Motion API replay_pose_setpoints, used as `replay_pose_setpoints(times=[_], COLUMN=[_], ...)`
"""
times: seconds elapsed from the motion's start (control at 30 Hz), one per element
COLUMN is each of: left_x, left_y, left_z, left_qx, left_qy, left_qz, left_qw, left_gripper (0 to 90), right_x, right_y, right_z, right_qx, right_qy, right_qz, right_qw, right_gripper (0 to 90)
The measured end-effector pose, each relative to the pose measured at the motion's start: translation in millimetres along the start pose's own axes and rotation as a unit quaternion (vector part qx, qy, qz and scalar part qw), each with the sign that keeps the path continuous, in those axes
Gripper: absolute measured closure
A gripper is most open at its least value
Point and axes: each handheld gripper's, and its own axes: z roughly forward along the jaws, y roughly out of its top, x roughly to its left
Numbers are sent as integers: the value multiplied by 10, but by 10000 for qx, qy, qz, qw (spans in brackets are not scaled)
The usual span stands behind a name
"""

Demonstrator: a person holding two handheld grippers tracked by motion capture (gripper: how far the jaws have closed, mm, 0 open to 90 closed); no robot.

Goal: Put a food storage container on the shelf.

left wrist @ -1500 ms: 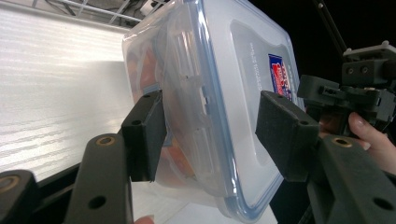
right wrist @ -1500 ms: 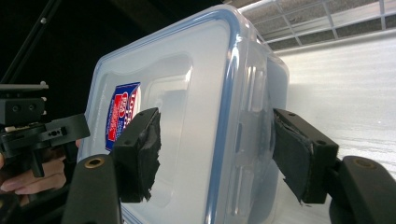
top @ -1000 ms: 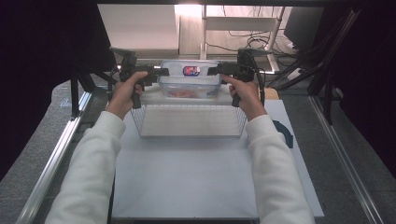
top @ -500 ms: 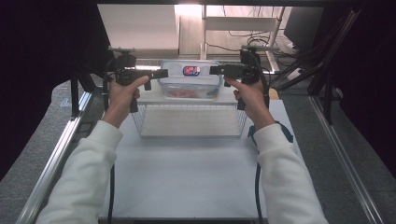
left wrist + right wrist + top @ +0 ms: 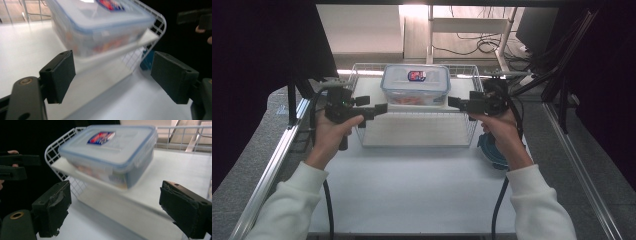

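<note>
Both my claws, left claw (image 5: 381, 108) and right claw (image 5: 454, 102), have just opened wide, empty, flanking the clear blue-rimmed plastic food box (image 5: 416, 84) in the white wire basket (image 5: 467, 131); its red-blue lid label (image 5: 416, 76) is unreadable.

The contents of the lidded container (image 5: 415, 85) are an orange-red smear behind its cloudy wall, too blurred to name. Its label (image 5: 101, 137) is unreadable. In the left gripper view the container's top and far end are cut off by the picture's edge. The blue object (image 5: 492, 150) on the desk (image 5: 412, 190) lies half hidden under the right forearm.
</note>
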Motion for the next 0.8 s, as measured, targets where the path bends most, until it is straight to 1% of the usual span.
replay_pose_setpoints(times=[0.07,0.13,0.17,0.2,0.27,0.3,0.33,0.37,0.43,0.5,0.53,0.57,0.6,0.67,0.73,0.8], left_x=[-57,-108,-142,-162,-208,-226,-240,-252,-266,-280,-287,-289,-289,-280,-264,-245], left_y=[-125,-264,-353,-410,-563,-641,-722,-804,-953,-1079,-1136,-1188,-1238,-1335,-1426,-1495], left_z=[-50,-102,-122,-132,-153,-160,-162,-158,-132,-99,-87,-80,-73,-65,-51,-31], left_qx=[25,19,50,78,151,191,220,249,400,531,541,532,551,592,646,757], left_qy=[76,38,48,72,149,166,149,134,182,281,308,293,272,263,254,251], left_qz=[109,173,248,300,398,434,442,429,480,569,584,566,539,475,416,382], left_qw=[9999,9998,9997,9995,9990,9987,9987,9987,9979,9966,9964,9965,9967,9968,9967,9961], left_gripper=[210,223,226,226,226,226,226,226,224,224,224,225,225,225,226,227], right_x=[15,18,19,18,12,5,-2,-4,-11,-15,-14,-10,-2,11,17,8], right_y=[-138,-290,-370,-475,-626,-711,-795,-874,-1018,-1146,-1206,-1269,-1338,-1480,-1618,-1729], right_z=[-84,-156,-190,-226,-264,-279,-292,-304,-326,-330,-328,-324,-315,-295,-268,-245], right_qx=[-48,-96,-116,-132,-130,-120,-103,-87,-61,-22,21,37,48,159,261,379], right_qy=[-40,-32,-16,-6,-19,10,48,34,-27,-54,-69,-88,-84,-52,-21,-1], right_qz=[-168,-294,-340,-419,-467,-479,-501,-512,-559,-581,-600,-630,-622,-657,-677,-638], right_qw=[9998,9995,9994,9990,9988,9988,9987,9986,9984,9983,9982,9980,9980,9977,9974,9972], right_gripper=[115,133,146,156,167,176,182,185,194,201,206,214,215,216,217,220])
